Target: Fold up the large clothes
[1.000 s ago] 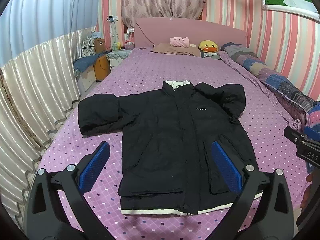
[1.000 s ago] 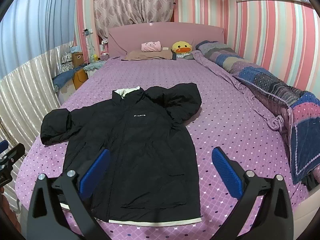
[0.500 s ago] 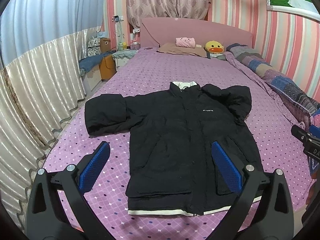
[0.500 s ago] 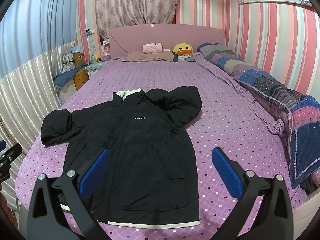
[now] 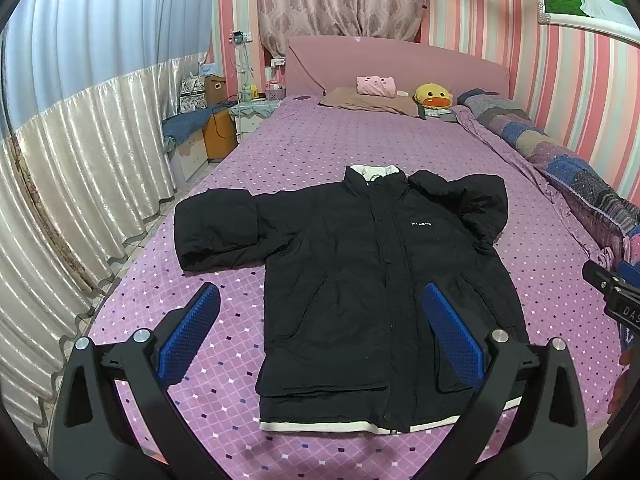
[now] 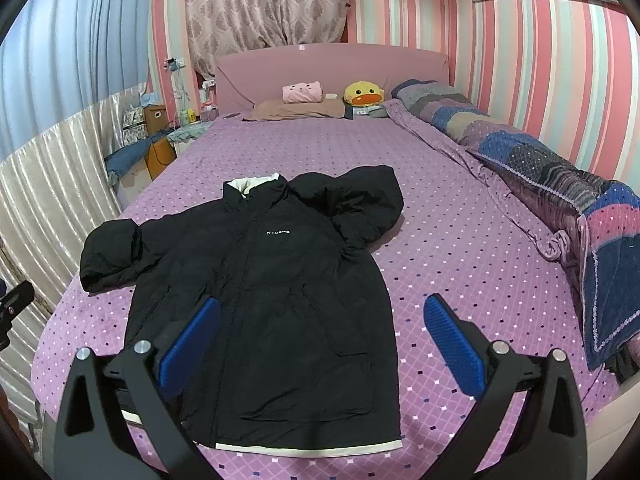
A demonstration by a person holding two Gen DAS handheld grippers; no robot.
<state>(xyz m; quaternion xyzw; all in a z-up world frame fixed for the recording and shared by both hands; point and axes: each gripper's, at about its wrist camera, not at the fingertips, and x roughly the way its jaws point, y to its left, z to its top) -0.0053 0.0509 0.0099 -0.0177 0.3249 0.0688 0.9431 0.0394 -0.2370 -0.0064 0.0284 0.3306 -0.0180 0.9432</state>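
Left wrist view shows the black coat [image 5: 384, 280] flat on the bed [image 5: 320, 152], both grippers' jaws apart and empty, so the left gripper [image 5: 320, 332] should first take the left sleeve [image 5: 224, 232] by its cuff and fold it inward.

Jacket [image 5: 380, 280] flat mid-bed [image 5: 304, 148], collar toward pillow [image 5: 372, 101] and headboard [image 5: 396, 66], quilt [image 5: 560, 160] along right.
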